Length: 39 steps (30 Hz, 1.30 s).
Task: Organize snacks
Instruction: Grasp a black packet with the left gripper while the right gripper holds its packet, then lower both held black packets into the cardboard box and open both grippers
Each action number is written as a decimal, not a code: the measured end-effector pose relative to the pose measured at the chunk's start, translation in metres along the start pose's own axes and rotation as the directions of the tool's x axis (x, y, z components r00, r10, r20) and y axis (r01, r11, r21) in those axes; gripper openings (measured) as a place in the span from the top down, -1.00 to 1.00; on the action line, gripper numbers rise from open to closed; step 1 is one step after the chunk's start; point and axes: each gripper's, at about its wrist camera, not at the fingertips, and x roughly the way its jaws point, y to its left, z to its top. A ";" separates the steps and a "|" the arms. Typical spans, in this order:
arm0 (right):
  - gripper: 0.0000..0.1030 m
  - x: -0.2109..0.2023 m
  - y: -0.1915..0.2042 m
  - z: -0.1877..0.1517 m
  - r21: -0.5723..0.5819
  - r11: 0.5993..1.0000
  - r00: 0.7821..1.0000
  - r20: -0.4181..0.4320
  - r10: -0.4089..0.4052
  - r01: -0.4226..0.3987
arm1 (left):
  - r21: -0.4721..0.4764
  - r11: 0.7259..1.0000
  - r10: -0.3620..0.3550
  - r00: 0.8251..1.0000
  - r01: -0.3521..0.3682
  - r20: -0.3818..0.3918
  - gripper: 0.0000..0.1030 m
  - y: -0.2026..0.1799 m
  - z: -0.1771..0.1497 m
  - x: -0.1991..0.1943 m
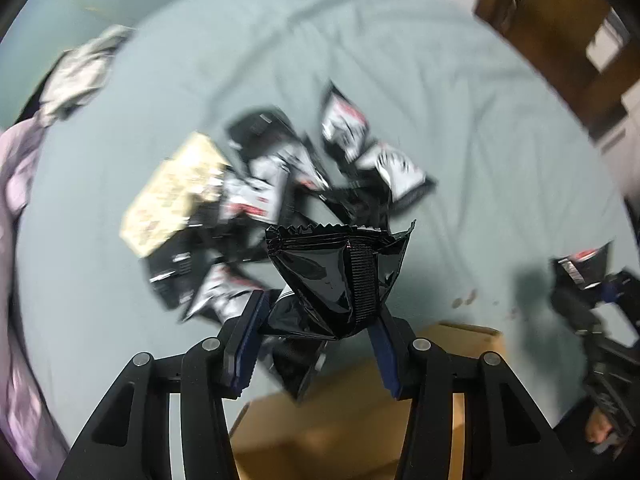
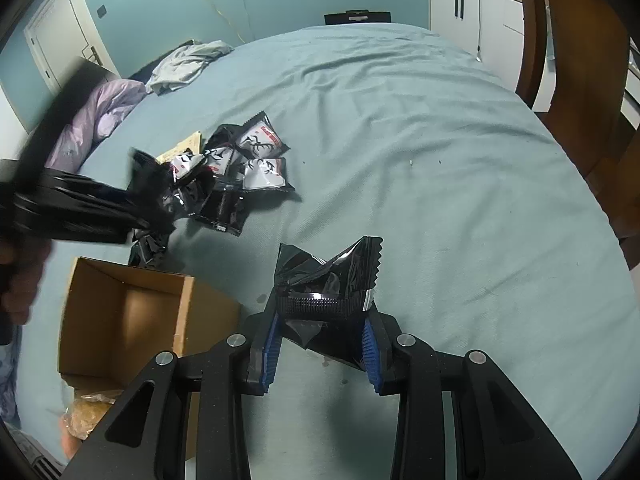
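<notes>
My left gripper (image 1: 316,320) is shut on a black snack packet (image 1: 336,276), held above the bed near an open cardboard box (image 1: 328,428). My right gripper (image 2: 320,326) is shut on another black snack packet (image 2: 328,280), to the right of the box (image 2: 124,312). A pile of black-and-white snack packets (image 2: 240,164) lies on the bed beyond the box; it is blurred in the left wrist view (image 1: 288,176). The left gripper (image 2: 80,208) appears blurred at the left in the right wrist view, over the near edge of the pile.
A pale yellow flat packet (image 1: 172,196) lies by the pile. The blue-green bed sheet (image 2: 440,160) spreads wide to the right. Grey clothes (image 2: 184,64) and a lilac quilt (image 2: 100,116) lie at the far left. A bagged snack (image 2: 92,412) sits below the box. Wooden furniture (image 2: 576,80) stands right.
</notes>
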 end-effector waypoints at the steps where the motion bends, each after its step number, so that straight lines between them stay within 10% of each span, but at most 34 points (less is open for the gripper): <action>1: 0.36 -0.002 0.000 -0.001 -0.002 1.000 1.000 0.004 -0.004 0.004 | -0.028 1.000 0.001 1.000 0.000 0.019 0.05 0.002 -0.006 -0.012; 10: 0.36 -0.031 0.005 -0.014 -0.002 1.000 0.998 0.063 -0.003 0.003 | -0.129 0.991 0.006 0.983 0.018 0.185 0.05 0.007 -0.092 -0.101; 16: 0.36 -0.048 0.010 -0.029 -0.010 1.000 0.997 0.068 0.025 -0.024 | -0.192 0.978 -0.028 0.967 0.078 0.253 0.05 0.005 -0.128 -0.086; 39: 0.36 -0.093 0.052 -0.058 -0.061 0.998 0.999 0.036 0.037 -0.035 | -0.242 0.965 -0.073 0.991 0.100 0.116 -0.13 0.015 -0.114 -0.004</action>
